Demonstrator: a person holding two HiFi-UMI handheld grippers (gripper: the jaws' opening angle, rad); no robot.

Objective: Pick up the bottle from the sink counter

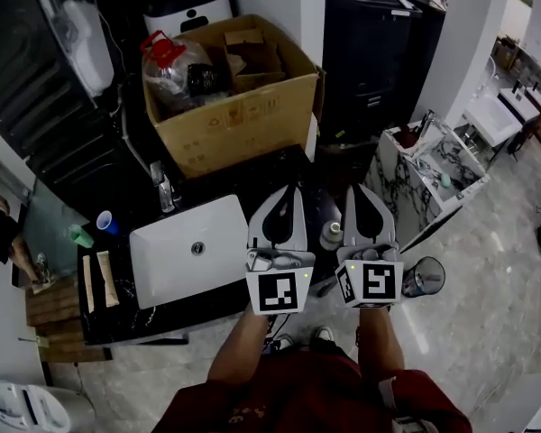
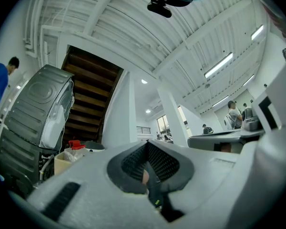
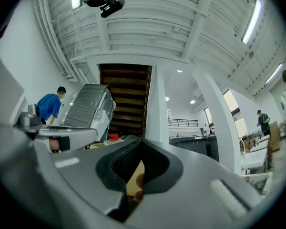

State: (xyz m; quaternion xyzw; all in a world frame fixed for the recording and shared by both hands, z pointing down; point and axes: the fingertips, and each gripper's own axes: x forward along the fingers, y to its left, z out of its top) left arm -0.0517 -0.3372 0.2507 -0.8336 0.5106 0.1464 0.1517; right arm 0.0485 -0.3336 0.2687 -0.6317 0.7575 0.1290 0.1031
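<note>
The small pale bottle (image 1: 331,235) stands upright, cap up, on the black counter (image 1: 234,188) right of the white rectangular sink (image 1: 167,273), at frame centre. It shows between my left gripper (image 1: 288,193) and right gripper (image 1: 361,193), touching neither. Both pairs of jaws are closed and empty.

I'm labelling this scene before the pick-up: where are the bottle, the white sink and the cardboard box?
bottle (image 1: 331,234), head view, on its top.
white sink (image 1: 167,273), head view, on a bare part of the basin.
cardboard box (image 1: 243,126), head view, on its front wall.
</note>
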